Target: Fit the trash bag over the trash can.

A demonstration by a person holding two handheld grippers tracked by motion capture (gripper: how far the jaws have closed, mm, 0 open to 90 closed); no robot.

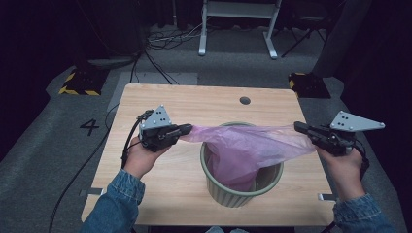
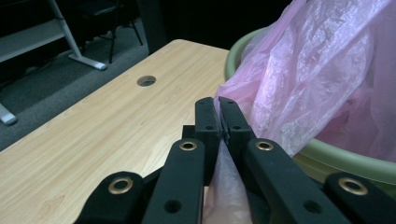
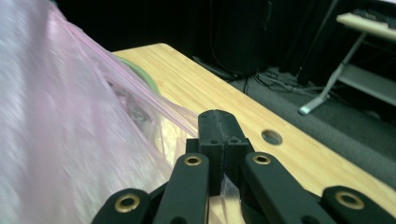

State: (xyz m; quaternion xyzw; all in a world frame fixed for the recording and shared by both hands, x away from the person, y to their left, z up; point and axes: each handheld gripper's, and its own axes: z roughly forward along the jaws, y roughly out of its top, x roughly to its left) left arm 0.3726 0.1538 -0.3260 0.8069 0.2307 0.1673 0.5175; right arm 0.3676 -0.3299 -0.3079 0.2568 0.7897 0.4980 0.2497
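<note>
A thin pink plastic bag [image 1: 248, 145] hangs with its bottom down inside a round, pale green bin [image 1: 241, 191], and its top is pulled out wide above the bin's rim. The bag is see-through, soft and crinkly, with lots of little folds that catch the light. Its mouth is stretched in one long line from side to side across the table, so each end of that line sits in a gripper. The left gripper [image 1: 187, 129] has its two black jaws pressed tight together on the left edge of the bag, and in the left gripper view a bit of pink film is squeezed between them [image 2: 219, 116]. The right gripper [image 1: 299, 127] is closed tight on the right edge too, and in the right gripper view the film runs off to the left from its jaws [image 3: 219, 126]. The bin stands between the two hands, a little lower than the stretched film and nearer the right hand. It looks like the next job is to bring the bag's edges down over the rim, so both sides need to go out past the rim and then down. The bin is smooth and hard with ribbed sides. It rests on a light wooden table [image 1: 160, 184] that has a small round hole [image 1: 245, 100] near the far edge.
</note>
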